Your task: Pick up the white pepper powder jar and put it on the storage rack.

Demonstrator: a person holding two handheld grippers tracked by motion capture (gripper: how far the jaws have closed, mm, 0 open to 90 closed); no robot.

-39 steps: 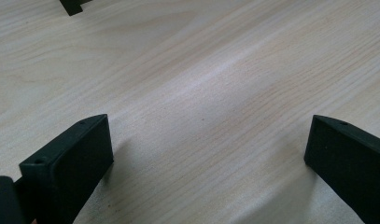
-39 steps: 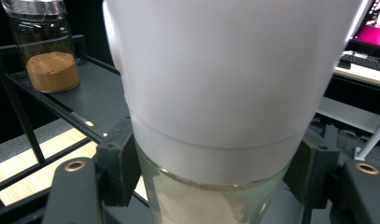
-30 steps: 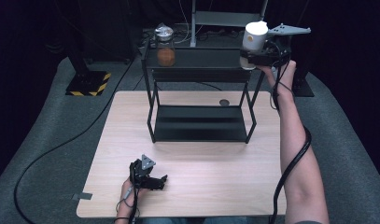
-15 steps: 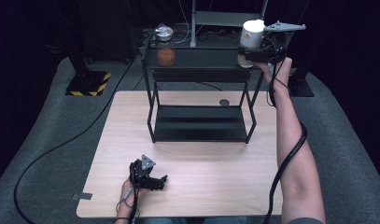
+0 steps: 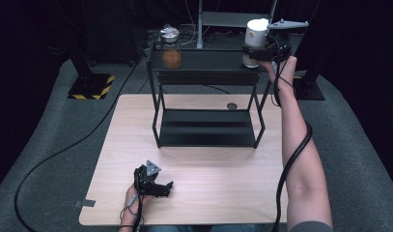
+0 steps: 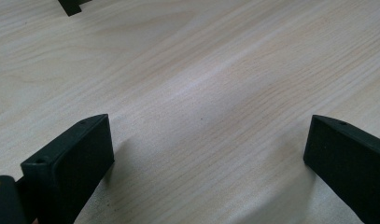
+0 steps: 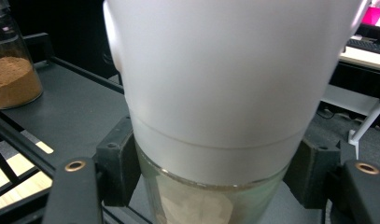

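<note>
Jar [image 5: 255,42] with white lid clamped in right gripper [image 5: 261,50] above rack [image 5: 203,79] top shelf. Left gripper [image 5: 158,186] rests on table [image 5: 223,188], jaws apart, empty.

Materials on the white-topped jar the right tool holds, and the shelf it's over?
White-topped clear jar: lower body looks like clear glass, see-through with pale contents; top is matte white, probably plastic. Black two-tier shelf: thin dark bars and flat decks, likely painted metal, matte.
</note>
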